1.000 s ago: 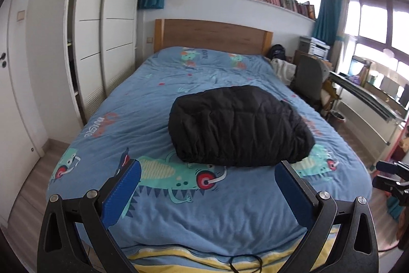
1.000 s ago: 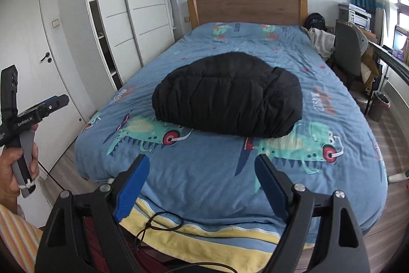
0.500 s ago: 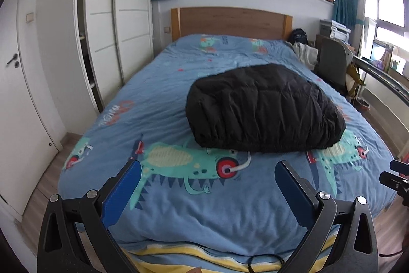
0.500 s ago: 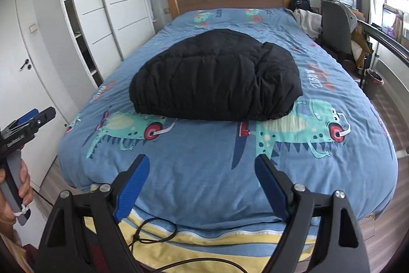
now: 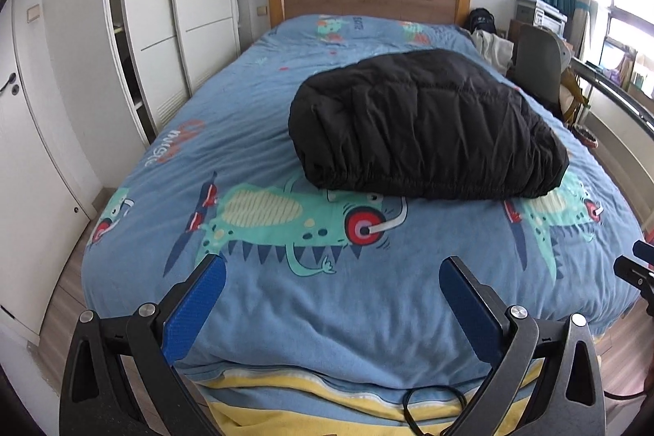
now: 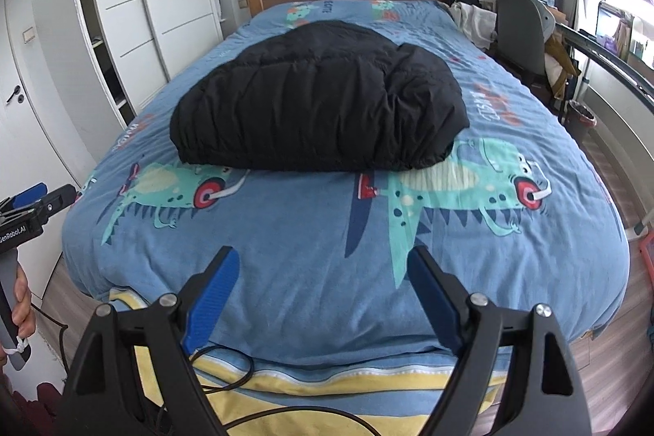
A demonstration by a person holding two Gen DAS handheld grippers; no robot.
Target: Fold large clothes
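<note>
Both views have swung nearer the bed [image 5: 286,313]. Your left claw [image 5: 333,278] and right claw [image 6: 323,270] gape, empty. Black jacket [image 5: 425,133] ahead, well apart, seemingly already folded.

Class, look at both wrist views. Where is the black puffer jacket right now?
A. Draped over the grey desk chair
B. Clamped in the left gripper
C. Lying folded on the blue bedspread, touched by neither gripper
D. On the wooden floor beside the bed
C: the black puffer jacket lies as a bundle on the blue bedspread, while the left gripper and right gripper are open and well short of it.
</note>
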